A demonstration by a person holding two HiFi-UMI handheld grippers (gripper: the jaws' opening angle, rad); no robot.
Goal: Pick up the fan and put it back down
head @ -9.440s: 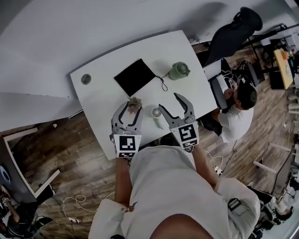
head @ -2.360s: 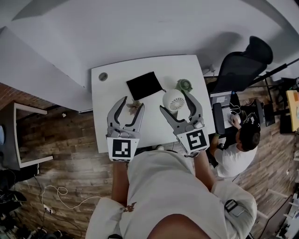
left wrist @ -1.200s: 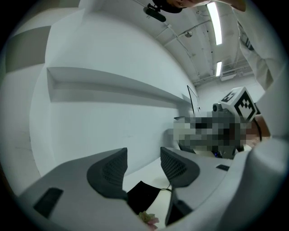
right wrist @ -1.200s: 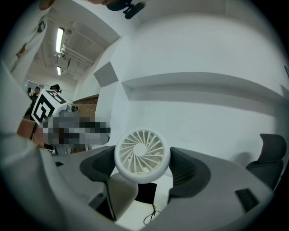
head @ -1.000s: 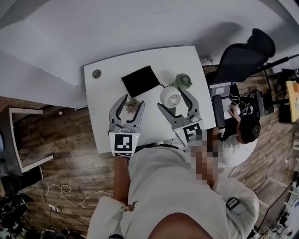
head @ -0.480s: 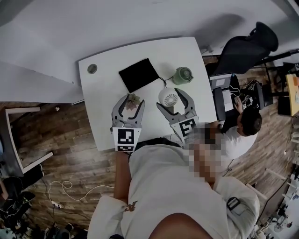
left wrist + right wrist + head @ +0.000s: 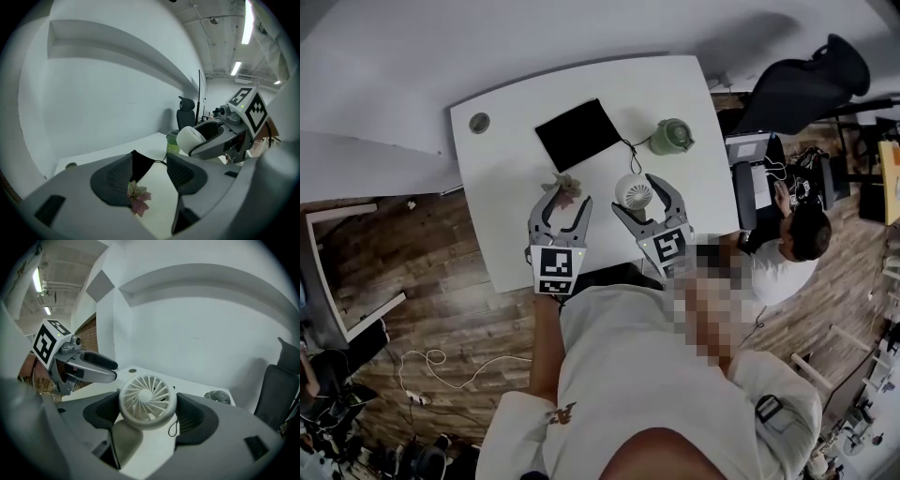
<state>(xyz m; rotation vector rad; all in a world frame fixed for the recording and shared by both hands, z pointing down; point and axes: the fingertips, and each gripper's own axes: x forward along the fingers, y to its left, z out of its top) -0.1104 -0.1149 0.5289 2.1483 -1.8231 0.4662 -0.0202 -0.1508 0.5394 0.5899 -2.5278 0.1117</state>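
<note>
A small white fan [image 7: 635, 191] with a round grille sits between the jaws of my right gripper [image 7: 635, 195], which is shut on its head. In the right gripper view the fan [image 7: 147, 401] faces the camera with both pads against its sides, and its stem hangs down toward the white table [image 7: 506, 216]. My left gripper [image 7: 567, 195] stands open over the table's front part. A small pink-and-green flower [image 7: 565, 186] lies just beyond its tips; in the left gripper view the flower [image 7: 138, 197] shows by the left pad, untouched.
A black flat pad [image 7: 577, 133] lies at the table's middle back, with a thin cord [image 7: 628, 152] running toward a green lidded cup [image 7: 671, 136]. A round grommet [image 7: 478, 123] marks the back left corner. A black office chair [image 7: 806, 84] and a seated person [image 7: 787, 253] are to the right.
Both grippers have sunk toward the table, the right one carrying the fan down with it. The jaws stand as before.
</note>
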